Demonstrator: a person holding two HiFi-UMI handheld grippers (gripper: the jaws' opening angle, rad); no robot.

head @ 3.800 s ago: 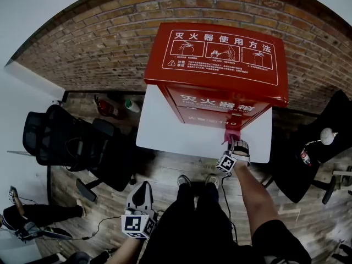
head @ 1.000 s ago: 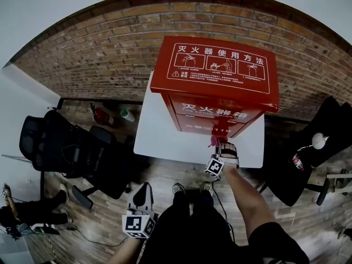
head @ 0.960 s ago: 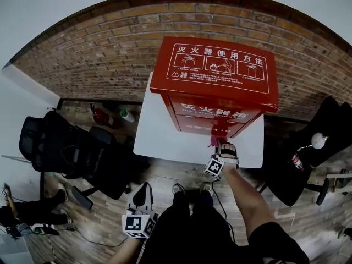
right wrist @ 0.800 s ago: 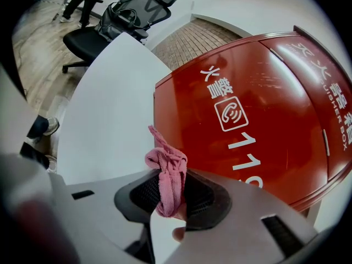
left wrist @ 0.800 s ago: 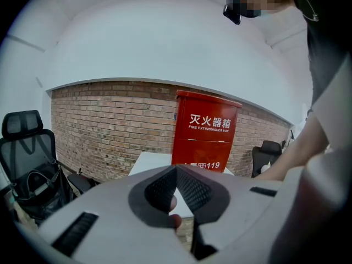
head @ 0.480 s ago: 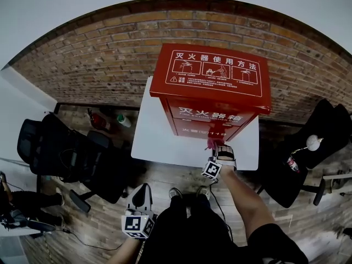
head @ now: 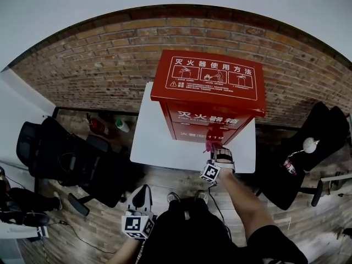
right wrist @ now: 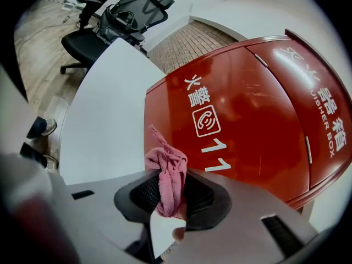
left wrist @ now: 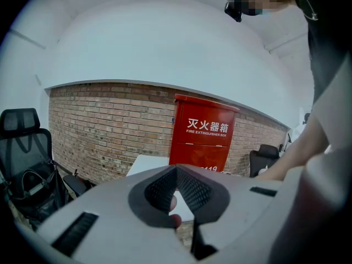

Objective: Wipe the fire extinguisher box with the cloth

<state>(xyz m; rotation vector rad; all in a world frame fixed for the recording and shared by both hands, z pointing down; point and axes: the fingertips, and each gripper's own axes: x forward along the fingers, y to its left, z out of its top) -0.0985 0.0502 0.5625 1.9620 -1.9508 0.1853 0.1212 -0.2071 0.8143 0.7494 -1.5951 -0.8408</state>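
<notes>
- A brick wall (head: 99, 65) ran behind a white table (head: 159, 142), with wooden floor (head: 110, 224) and black office chairs (head: 60, 158) around it.
- The red fire extinguisher box (head: 212, 100) stood upright on the table, toward its back edge, with its instruction lid facing up.
- The right gripper (head: 215, 150) was reached out to the lower front of the box. Its jaws pinched a bunched pink cloth (right wrist: 168, 175), and a tuft stuck out past the tips.
- In the right gripper view the tuft lay over the lower corner of the front panel, beside the white phone symbol. I could not tell whether it was pressing on the paint or was just short of it.
- The left gripper (head: 143, 191) hung low by the person's legs, well away from the table. Its jaws were pressed together on nothing.
- By my reading, the wipe was at the lower front panel, with the lid and sides yet to be covered.
- Little cloth showed beyond the jaws, so a steep angle or a hard push could have put the bare tips on the paint and scratched it.
- The narrow pinch could have let the cloth drag out if it caught on a door seam.
- Nothing braced the box, so a firm sideways stroke might have slid or rocked it on the smooth tabletop.
</notes>
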